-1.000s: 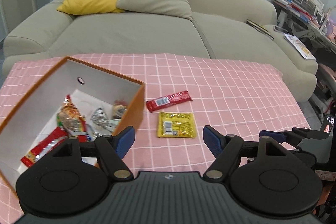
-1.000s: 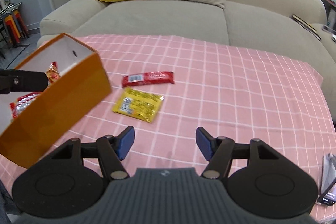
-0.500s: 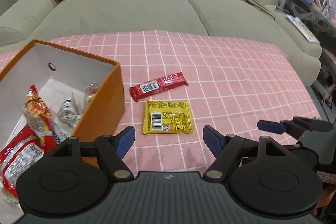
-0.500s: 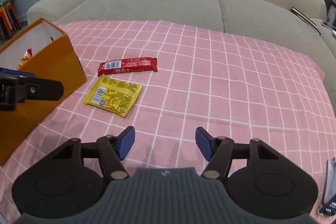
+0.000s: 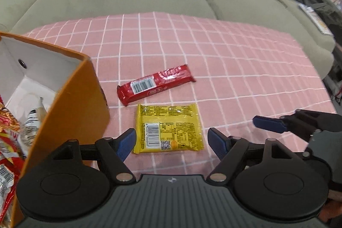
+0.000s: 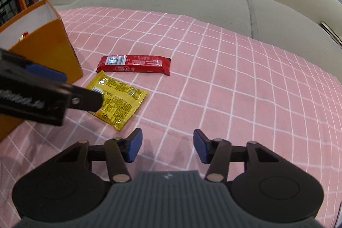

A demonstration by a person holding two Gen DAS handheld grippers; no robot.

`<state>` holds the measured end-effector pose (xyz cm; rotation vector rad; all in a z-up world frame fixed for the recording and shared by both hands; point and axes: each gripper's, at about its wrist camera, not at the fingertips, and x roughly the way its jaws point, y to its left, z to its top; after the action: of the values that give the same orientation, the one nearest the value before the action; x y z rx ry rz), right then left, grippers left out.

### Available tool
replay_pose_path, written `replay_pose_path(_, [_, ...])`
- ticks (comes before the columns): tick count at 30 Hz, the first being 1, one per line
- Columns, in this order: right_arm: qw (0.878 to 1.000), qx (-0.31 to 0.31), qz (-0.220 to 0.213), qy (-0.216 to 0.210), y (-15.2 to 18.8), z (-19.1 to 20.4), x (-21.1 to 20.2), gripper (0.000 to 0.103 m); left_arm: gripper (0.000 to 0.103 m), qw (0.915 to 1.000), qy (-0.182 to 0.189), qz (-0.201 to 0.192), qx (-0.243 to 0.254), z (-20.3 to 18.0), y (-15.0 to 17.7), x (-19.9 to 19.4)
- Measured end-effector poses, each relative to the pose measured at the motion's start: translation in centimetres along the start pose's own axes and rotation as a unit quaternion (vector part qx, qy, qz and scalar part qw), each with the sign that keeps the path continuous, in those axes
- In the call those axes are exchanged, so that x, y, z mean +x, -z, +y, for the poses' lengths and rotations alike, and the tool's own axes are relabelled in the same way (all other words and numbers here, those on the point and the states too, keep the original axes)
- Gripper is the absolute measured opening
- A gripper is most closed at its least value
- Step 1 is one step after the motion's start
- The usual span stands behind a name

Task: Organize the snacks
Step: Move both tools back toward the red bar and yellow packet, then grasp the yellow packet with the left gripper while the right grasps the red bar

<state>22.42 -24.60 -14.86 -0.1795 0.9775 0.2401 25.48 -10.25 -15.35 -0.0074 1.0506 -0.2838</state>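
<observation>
Yellow snack packet [image 5: 168,128] lying flat on the pink checked table [image 5: 245,69], just ahead of the left claw [image 5: 172,140] and framed between its spread-apart blue fingertips [image 5: 126,141]. Red snack bar [image 5: 155,83] just beyond the packet, toward the table's far edge. Orange box [image 5: 70,104] of snacks close on the left. Right claw [image 6: 166,147] also spread wide, gripping nothing, to the packet's right above bare cloth.
</observation>
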Motion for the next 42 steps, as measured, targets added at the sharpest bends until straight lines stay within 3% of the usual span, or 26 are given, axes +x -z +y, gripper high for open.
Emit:
replay_pose_path(4, [1.0,0.003,0.006,0.007,-0.2,-0.7,0.9,0.045,0.089,0.9997,-0.014,0.014,-0.011,-0.5,-0.5,2.1])
replay_pose_path(11, [1.0,0.0,0.006,0.006,-0.3,-2.0,1.4,0.045,0.093,0.9963,-0.068,0.04,0.034,-1.8,-0.5,4.6])
replay_pose_path(16, [1.0,-0.023,0.003,0.008,-0.9,-2.4,1.7,0.046,0.096,0.997,-0.058,0.05,0.015,-1.2,-0.7,5.3])
replay_pose_path(20, [0.998,-0.067,-0.006,0.001,-1.7,-2.1,2.0,0.048,0.074,0.997,-0.055,0.053,0.012,-0.7,-0.7,5.0])
replay_pose_path(26, [0.991,-0.131,-0.017,-0.03,-3.2,-1.7,3.0,0.052,0.064,0.995,-0.074,0.066,0.001,-0.3,-0.9,4.4])
replay_pose_path(32, [0.979,-0.197,-0.026,-0.051,-4.6,-1.1,3.9,0.055,0.062,0.9917,-0.097,0.082,0.019,-0.5,-0.9,4.0])
replay_pose_path(35, [0.972,-0.222,-0.03,-0.075,-5.5,-0.7,4.3,0.059,0.063,0.9927,-0.079,0.09,0.013,-0.2,-1.2,4.1])
replay_pose_path(42, [0.942,-0.313,-0.025,-0.116,-7.7,0.3,5.7,0.06,0.064,0.9923,-0.056,0.11,0.005,0.7,-1.4,4.2])
